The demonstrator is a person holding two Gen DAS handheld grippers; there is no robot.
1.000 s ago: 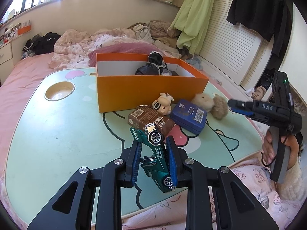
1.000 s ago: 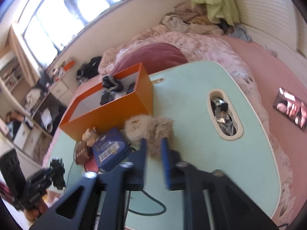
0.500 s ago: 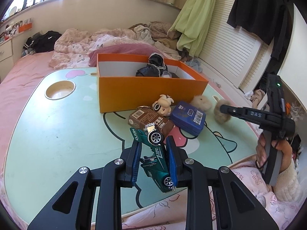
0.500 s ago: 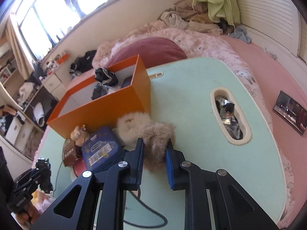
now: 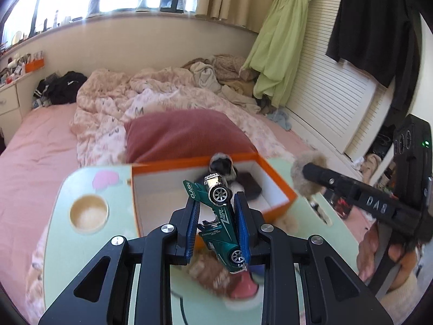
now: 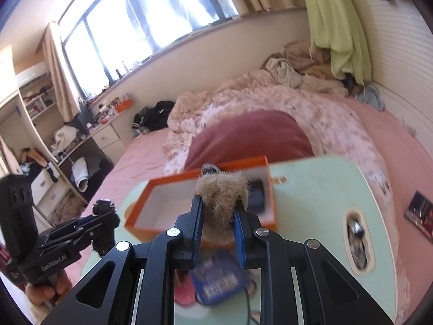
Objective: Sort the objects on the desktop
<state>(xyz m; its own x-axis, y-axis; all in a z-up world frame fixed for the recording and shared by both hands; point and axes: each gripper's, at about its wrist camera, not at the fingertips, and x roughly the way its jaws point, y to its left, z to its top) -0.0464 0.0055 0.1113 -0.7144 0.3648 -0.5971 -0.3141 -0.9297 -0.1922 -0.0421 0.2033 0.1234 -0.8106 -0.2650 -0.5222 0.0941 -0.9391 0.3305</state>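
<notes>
My left gripper (image 5: 216, 208) is shut on a green toy car (image 5: 219, 211), held nose-up in the air over the near edge of the open orange box (image 5: 278, 181). My right gripper (image 6: 217, 214) is shut on a brown furry toy (image 6: 220, 192), lifted above the box (image 6: 140, 203); it also shows in the left wrist view (image 5: 305, 170) at the right. Dark items (image 5: 249, 187) lie inside the box. A blue tin (image 6: 219, 281) and a brown carton (image 5: 205, 270) lie blurred on the mint table (image 5: 67, 246) below.
The table has a round cup recess (image 5: 88, 212) at the left and an oval slot (image 6: 357, 243) holding foil bits at the right. A bed with a red pillow (image 5: 184, 135) and a crumpled blanket lies behind the table. A cable (image 6: 249, 298) runs under the right gripper.
Both grippers have risen from the table and moved toward the orange box. The right one closed on the furry toy and lifted it; the left still holds the car.
</notes>
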